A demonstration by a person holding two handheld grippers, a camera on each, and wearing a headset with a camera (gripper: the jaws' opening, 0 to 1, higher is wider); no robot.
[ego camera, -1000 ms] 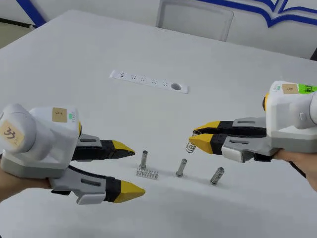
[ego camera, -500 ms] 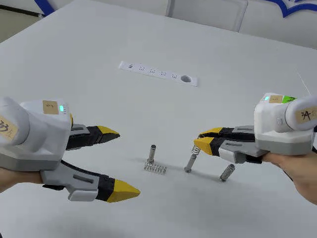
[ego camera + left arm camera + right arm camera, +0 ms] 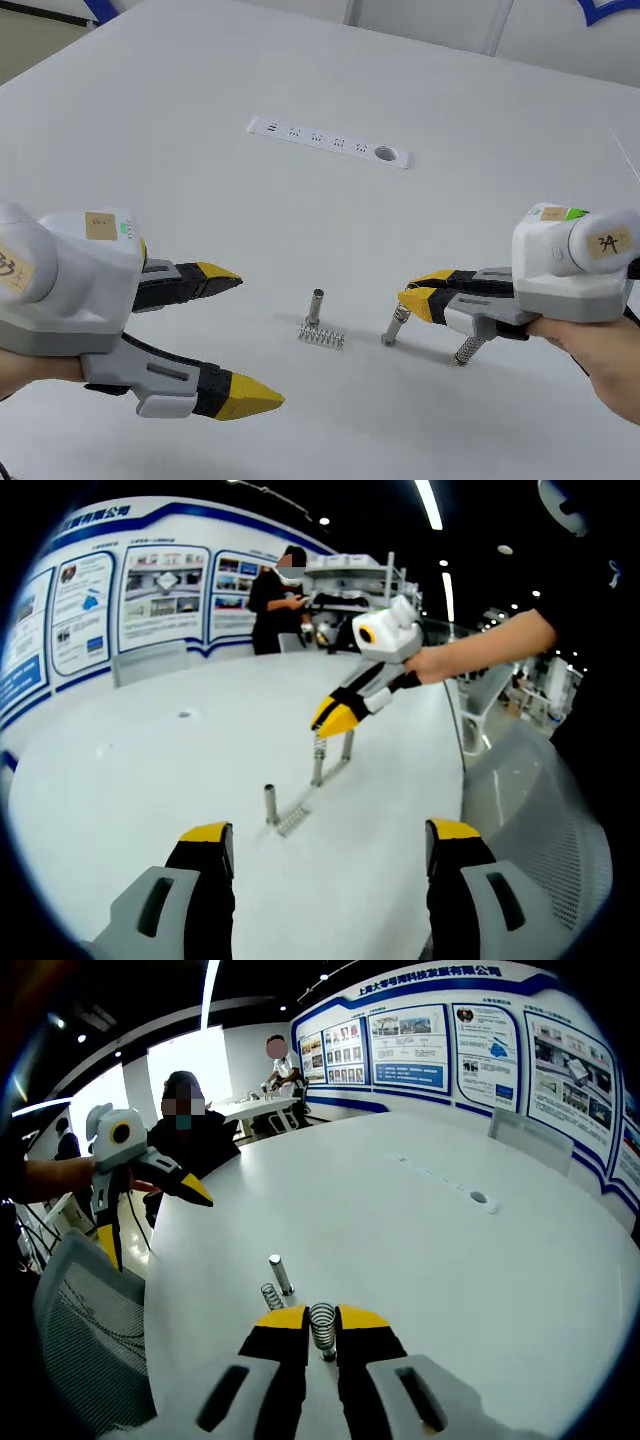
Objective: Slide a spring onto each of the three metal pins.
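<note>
Three metal pins stand on the white table [image 3: 200, 150]. The left pin [image 3: 316, 304] [image 3: 270, 805] [image 3: 281, 1274] is bare, and a loose spring [image 3: 321, 337] [image 3: 293, 820] [image 3: 270, 1296] lies at its foot. The right pin [image 3: 468, 348] [image 3: 346, 745] wears a spring. My right gripper [image 3: 410, 296] [image 3: 335, 715] [image 3: 321, 1322] is shut on a spring [image 3: 321, 1325] [image 3: 319, 748], held upright with its lower end at the top of the middle pin [image 3: 393, 328] [image 3: 317, 772]. My left gripper [image 3: 245, 337] [image 3: 330, 840] [image 3: 150, 1185] hovers open and holds nothing, to the left of the pins.
A white power strip [image 3: 328, 142] lies farther back on the table. People [image 3: 185, 1120] stand and sit beyond the table's edge, with a mesh chair [image 3: 90, 1330] close by. Bare tabletop surrounds the pins.
My right gripper has come down and a little right, bringing its spring onto the top of the middle pin. The left gripper stays open in much the same place; the head camera shifted.
</note>
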